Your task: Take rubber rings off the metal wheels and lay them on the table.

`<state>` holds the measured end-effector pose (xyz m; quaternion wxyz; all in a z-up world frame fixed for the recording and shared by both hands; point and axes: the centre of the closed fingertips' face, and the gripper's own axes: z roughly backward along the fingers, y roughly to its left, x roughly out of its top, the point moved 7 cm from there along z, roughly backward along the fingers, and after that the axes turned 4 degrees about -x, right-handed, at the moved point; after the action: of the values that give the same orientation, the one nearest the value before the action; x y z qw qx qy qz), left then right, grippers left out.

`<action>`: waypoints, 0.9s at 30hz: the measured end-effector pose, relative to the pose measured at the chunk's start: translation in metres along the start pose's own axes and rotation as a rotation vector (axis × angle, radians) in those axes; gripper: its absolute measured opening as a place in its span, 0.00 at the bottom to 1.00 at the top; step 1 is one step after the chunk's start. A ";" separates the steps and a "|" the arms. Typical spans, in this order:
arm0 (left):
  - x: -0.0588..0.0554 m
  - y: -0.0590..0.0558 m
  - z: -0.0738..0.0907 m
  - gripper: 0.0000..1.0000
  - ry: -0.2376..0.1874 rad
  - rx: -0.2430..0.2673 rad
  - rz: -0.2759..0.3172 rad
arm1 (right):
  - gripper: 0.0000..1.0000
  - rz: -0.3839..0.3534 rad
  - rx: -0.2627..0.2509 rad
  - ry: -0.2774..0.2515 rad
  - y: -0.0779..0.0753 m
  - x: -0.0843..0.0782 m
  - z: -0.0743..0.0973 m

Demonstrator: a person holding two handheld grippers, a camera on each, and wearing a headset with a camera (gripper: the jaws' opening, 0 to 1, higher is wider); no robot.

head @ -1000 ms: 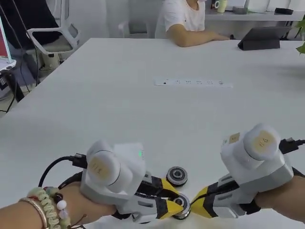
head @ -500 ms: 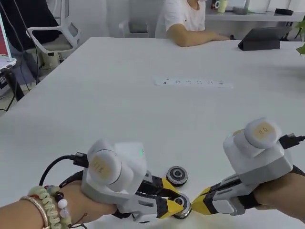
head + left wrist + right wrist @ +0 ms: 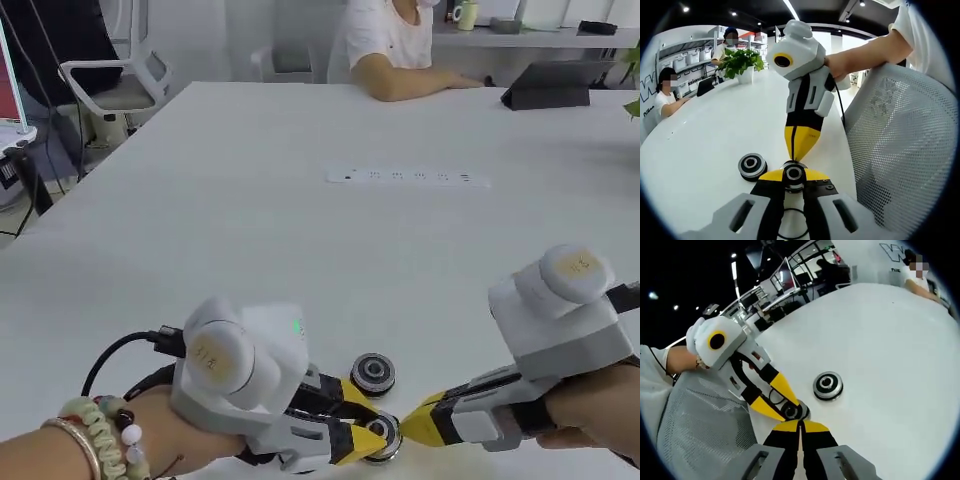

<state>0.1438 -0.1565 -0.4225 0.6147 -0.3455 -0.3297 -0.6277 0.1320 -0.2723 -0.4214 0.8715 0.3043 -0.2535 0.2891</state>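
Right gripper (image 3: 409, 430) has swung its body out to the right, tips still pinched together against the held wheel (image 3: 381, 434); left gripper (image 3: 793, 176) keeps that wheel clamped at the near edge of the table (image 3: 300, 230); dark rubber ring round a shiny hub; second wheel (image 3: 373, 372) lies flat just beyond.

A long white table (image 3: 300, 210) carries a power strip (image 3: 408, 177), with an office chair (image 3: 112, 82) beside its far corner.
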 end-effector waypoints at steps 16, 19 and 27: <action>-0.001 0.000 0.000 0.08 -0.007 -0.001 0.007 | 0.00 0.001 0.017 -0.007 0.006 0.003 0.000; -0.001 0.000 0.000 0.08 -0.007 -0.002 0.006 | 0.00 -0.001 0.021 -0.009 0.006 0.003 0.000; -0.001 0.000 0.000 0.08 -0.009 -0.004 0.008 | 0.00 -0.006 0.033 -0.018 0.007 0.004 0.000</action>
<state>0.1440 -0.1556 -0.4235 0.6150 -0.3508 -0.3300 -0.6243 0.1299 -0.2663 -0.4166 0.8650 0.3218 -0.2554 0.2880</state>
